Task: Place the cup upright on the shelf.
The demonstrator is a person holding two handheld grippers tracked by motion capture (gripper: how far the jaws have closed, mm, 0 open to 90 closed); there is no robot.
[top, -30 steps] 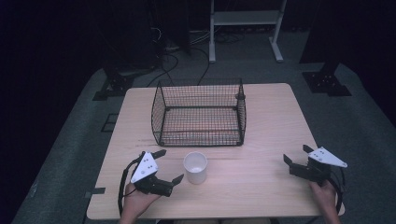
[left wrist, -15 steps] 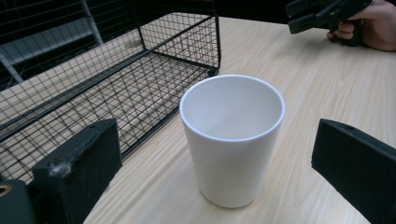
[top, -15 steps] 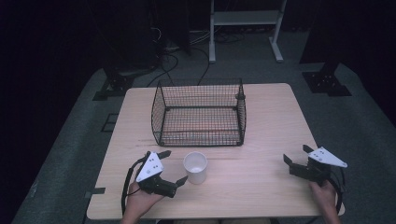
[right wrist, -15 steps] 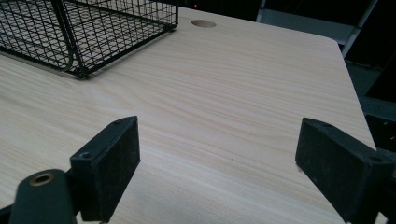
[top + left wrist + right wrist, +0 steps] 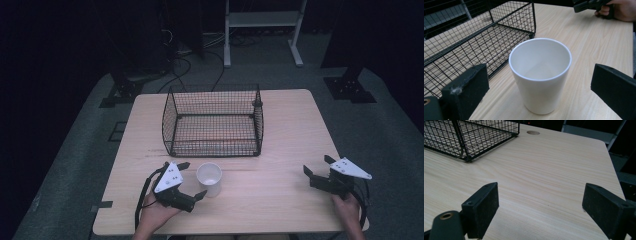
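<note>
Since a second ago your left gripper [image 5: 192, 180] has been edging toward the white cup [image 5: 209, 179], and its jaws are now standing wide on either side of it without touching it. The cup is sitting upright and empty on the wooden table [image 5: 280, 130], just in front of the black wire basket [image 5: 212, 121]. In the left gripper view the cup's [image 5: 540, 75] base is partly cut off at the bottom edge, and the basket [image 5: 469, 37] is running out of frame. Your right gripper [image 5: 318, 167] is staying near the table's right edge, jaws spread wide and holding nothing; your hand [image 5: 347, 210] behind it is partly cropped.
</note>
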